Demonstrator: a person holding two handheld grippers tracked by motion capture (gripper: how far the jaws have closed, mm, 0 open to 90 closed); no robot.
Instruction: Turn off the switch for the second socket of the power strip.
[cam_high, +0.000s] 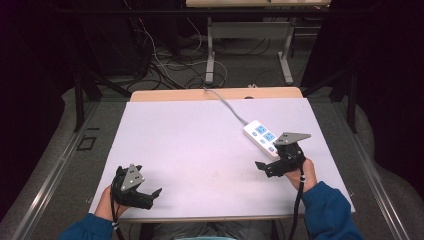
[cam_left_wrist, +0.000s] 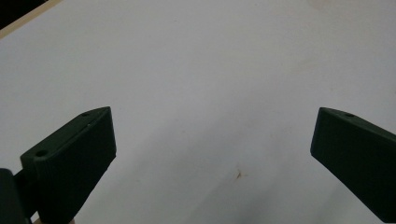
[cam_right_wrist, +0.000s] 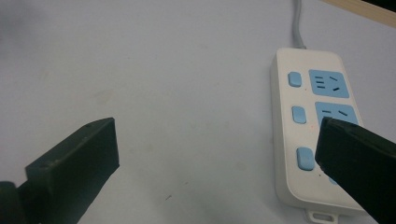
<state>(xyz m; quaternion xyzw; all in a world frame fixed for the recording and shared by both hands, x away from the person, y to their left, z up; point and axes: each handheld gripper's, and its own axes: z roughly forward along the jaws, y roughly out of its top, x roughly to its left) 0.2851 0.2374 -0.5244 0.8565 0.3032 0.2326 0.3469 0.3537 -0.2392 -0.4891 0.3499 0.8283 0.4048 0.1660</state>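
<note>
The power strip (cam_high: 262, 136) lies right of centre in the high view, white with blue sockets and blue switches, its long axis slanting from upper left down to lower right, and its grey cable (cam_high: 227, 102) runs off toward the far edge of the table (cam_high: 175, 145). My right gripper (cam_high: 280, 162) sits just beside the strip's lower end, jaws spread wide and holding nothing. In the right gripper view the strip (cam_right_wrist: 312, 130) stands along the right side of the frame, running top to bottom, and my right-hand jaw overlaps its lower sockets, so I judge a small shift toward that side would bring the jaws across its width. My left gripper (cam_high: 135, 192), low at the left of the high view, is likewise spread and empty, well apart from the strip, over bare table (cam_left_wrist: 196, 70). The right hand is clearly the nearer one.
</note>
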